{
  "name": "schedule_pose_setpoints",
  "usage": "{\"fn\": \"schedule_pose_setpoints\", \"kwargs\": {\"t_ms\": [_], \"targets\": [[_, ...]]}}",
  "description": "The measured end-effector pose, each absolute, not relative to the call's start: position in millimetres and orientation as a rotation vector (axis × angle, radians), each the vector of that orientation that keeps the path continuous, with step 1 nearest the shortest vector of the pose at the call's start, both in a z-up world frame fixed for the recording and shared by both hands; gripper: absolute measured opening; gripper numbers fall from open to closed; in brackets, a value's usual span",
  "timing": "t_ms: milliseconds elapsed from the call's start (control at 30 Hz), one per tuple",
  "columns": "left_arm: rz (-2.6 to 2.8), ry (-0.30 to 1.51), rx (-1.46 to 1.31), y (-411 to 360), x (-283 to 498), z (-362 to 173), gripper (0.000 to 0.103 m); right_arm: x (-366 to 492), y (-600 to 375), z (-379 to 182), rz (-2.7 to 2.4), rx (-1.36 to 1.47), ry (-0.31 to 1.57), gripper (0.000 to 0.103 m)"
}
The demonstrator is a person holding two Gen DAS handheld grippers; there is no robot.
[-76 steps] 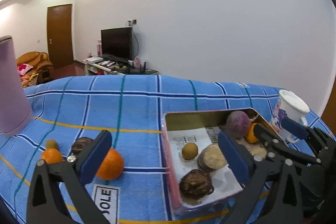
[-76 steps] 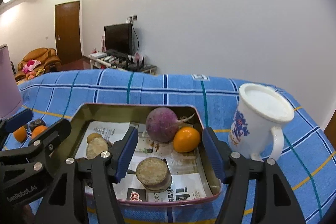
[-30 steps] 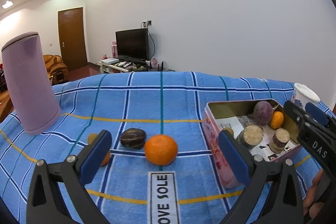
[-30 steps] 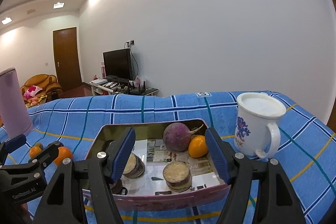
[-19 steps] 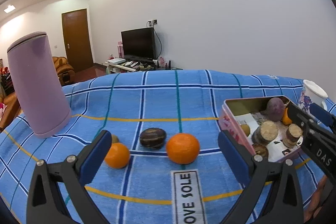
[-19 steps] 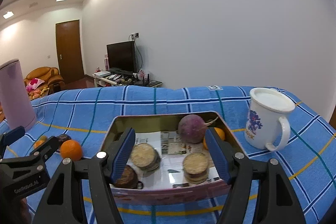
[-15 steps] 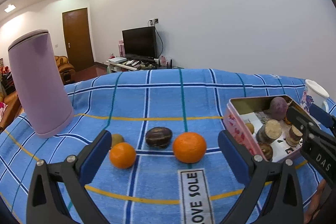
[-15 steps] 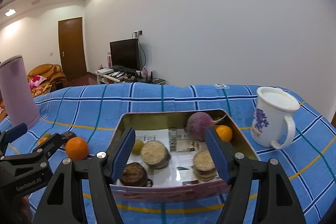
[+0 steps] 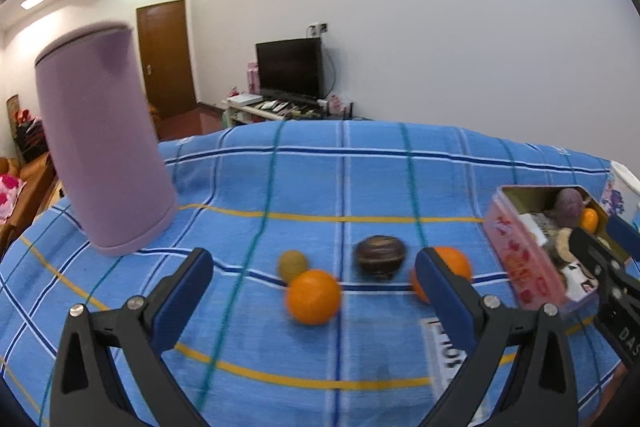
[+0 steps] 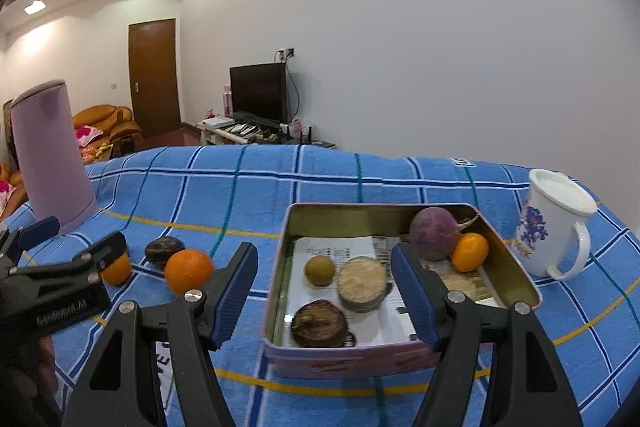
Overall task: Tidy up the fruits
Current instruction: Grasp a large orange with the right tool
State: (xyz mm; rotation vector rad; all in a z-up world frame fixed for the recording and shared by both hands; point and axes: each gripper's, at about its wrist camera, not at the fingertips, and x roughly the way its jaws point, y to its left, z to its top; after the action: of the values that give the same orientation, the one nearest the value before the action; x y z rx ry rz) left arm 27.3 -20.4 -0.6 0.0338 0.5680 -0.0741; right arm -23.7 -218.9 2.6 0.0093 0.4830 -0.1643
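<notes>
Swinging left, the left hand-held gripper [image 9: 312, 269] is hanging wide open over the small orange [image 9: 313, 296]; it's round, so an off-center pinch could roll it across the tabletop [image 9: 360, 179].

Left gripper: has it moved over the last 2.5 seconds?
Yes. The left gripper has swung left, away from the tin, which now sits at the view's right edge; the purple canister looms closer.

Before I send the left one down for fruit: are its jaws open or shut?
Open. The left gripper has its blue pads spread wide, nothing between them, above the loose oranges.
</notes>
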Motion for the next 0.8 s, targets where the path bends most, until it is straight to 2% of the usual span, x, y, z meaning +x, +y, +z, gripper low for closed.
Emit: {"fn": "schedule_pose_setpoints", "kwargs": {"t_ms": [533,800], "targets": [[0.054,0.66,-0.078,70,63,-12,0.103,9,-145,-11,-0.038,-0.098,0.603,0.07],[0.06,0.671,-0.092,83,68,-13,0.103,44,-118,-26,0.008,-0.135,0.716,0.07]]}}
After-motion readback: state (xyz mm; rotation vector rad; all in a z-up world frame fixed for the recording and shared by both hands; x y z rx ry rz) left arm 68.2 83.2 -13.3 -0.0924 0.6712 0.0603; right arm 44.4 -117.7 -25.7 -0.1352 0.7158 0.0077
